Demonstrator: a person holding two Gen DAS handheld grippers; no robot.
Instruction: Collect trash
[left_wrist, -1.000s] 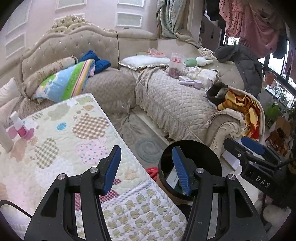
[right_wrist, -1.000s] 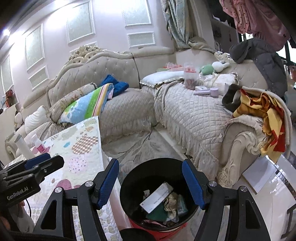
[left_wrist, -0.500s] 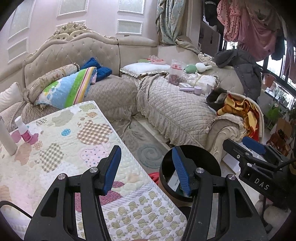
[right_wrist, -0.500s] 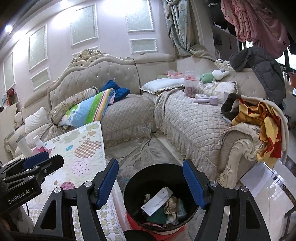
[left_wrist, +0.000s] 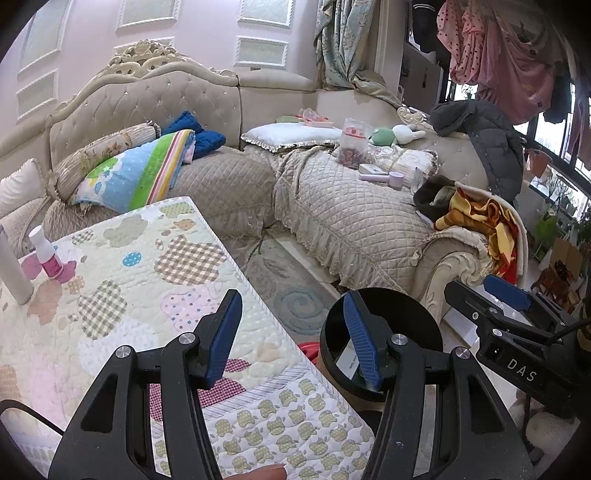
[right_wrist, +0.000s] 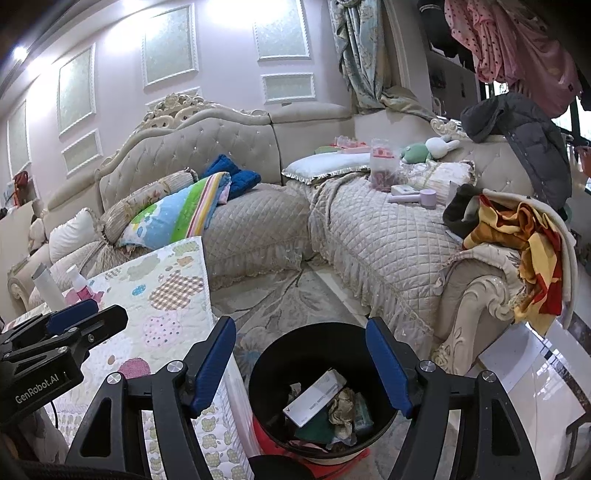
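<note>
Left wrist view: left tool (left_wrist: 291, 332) jaws apart, nothing between them, over the quilt-covered surface (left_wrist: 122, 280) edge. Black bin (left_wrist: 406, 317) sits just right of and below it, on the floor. Right tool (left_wrist: 506, 299) is further right.

Right wrist view: right tool (right_wrist: 301, 365) jaws apart, empty, directly above the bin (right_wrist: 306, 354). White box (right_wrist: 316, 397) and crumpled paper (right_wrist: 341, 404) lie inside.

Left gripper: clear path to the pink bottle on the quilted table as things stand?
Probably yes. The left gripper is open and empty, and the pink bottle stands upright on the quilted table with bare quilt between. The white tube beside it looks like the only crowding.
</note>
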